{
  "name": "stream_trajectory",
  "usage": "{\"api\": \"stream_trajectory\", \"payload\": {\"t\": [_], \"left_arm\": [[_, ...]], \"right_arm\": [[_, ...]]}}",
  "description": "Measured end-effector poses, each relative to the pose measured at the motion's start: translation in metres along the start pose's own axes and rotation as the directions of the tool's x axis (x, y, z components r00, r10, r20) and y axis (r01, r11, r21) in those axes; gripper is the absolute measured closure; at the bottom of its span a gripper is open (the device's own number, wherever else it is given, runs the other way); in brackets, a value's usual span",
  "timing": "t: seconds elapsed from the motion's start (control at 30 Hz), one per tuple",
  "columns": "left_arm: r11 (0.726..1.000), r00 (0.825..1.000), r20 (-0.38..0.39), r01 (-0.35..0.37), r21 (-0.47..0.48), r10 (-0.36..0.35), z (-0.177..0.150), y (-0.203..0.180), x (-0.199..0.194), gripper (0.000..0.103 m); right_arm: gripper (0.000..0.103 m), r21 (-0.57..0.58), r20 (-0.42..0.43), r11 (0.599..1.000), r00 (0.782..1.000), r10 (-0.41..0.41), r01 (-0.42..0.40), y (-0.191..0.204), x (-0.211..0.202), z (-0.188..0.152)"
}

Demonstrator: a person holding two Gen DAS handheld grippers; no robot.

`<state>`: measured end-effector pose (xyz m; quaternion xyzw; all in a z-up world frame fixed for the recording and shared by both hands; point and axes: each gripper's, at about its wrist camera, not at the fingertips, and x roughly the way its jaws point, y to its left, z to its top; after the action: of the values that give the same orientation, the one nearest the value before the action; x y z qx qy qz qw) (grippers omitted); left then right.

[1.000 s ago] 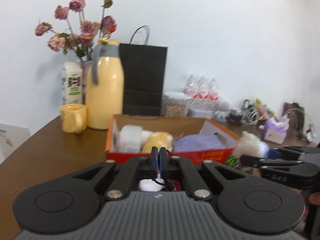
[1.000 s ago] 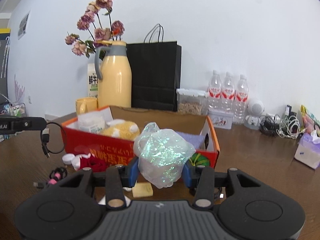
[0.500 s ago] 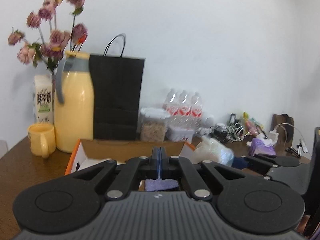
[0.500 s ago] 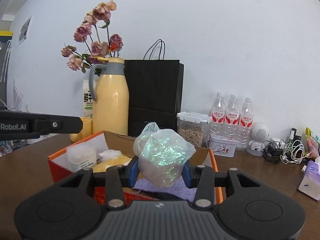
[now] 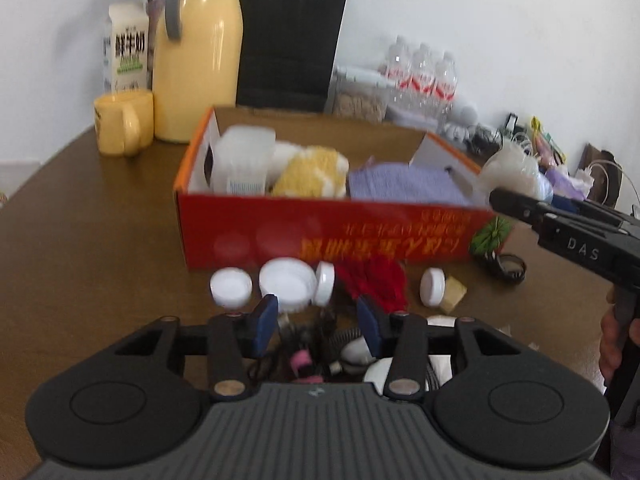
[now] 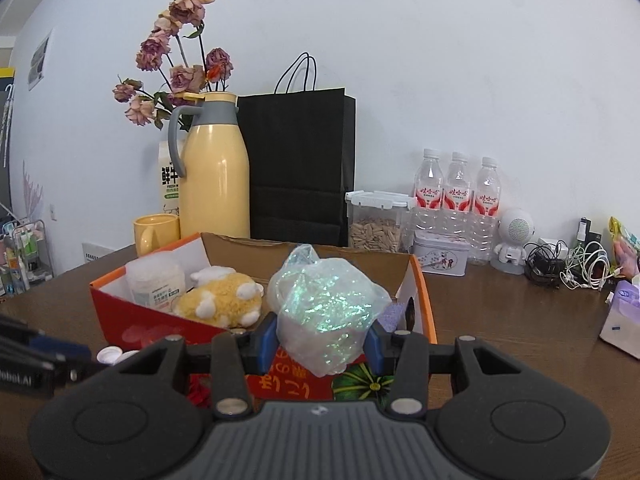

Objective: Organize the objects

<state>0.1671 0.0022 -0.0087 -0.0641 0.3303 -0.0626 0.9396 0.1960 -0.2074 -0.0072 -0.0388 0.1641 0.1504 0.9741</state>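
Observation:
A red and orange cardboard box (image 5: 320, 236) (image 6: 120, 320) holds a white jar (image 5: 244, 164), a yellow plush (image 5: 312, 174) and a purple cloth (image 5: 404, 182). My left gripper (image 5: 318, 320) hangs tilted down over the clutter in front of the box. Its jaws are opening and nothing is pressed between the blue pads (image 5: 266, 322). White lids (image 5: 286, 284), a red tuft (image 5: 376, 284) and tangled cables (image 5: 304, 356) lie under it. My right gripper (image 6: 320, 344) is shut on a shimmering plastic bag (image 6: 328, 308) (image 5: 516, 172) near the box's right end.
Behind the box stand a yellow thermos (image 5: 198, 52), a yellow mug (image 5: 122, 122), a milk carton (image 5: 126, 46), a black paper bag (image 5: 290, 36), a seed container (image 6: 376, 226) and water bottles (image 6: 458, 196). Cables (image 6: 568, 264) and a tissue pack (image 6: 624, 316) lie at right.
My left gripper, shut before, has tipped down from above the box toward the clutter in front and opened its jaws. The right gripper carried the bag closer to the box.

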Motion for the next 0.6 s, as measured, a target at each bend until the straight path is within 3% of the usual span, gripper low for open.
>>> {"api": "stream_trajectory", "payload": {"t": [0.2,0.47,0.6], "left_arm": [[1.0,1.0,-0.026,-0.003,-0.005,0.003,0.001,-0.003,0.013,0.075],[1.0,1.0,0.014,-0.006,-0.005,0.006,0.004,-0.007,0.011,0.075],[0.996,0.999,0.033,0.019,0.087,-0.022,0.005,-0.021,0.006,0.075]], "right_arm": [[0.061,-0.002,-0.022,1.0,1.0,0.001,-0.002,0.002,-0.002,-0.009],[0.061,-0.005,-0.034,1.0,0.999,0.009,-0.009,0.004,-0.002,-0.015],[0.061,0.002,-0.037,1.0,0.999,0.014,-0.014,0.003,-0.002,-0.016]]}}
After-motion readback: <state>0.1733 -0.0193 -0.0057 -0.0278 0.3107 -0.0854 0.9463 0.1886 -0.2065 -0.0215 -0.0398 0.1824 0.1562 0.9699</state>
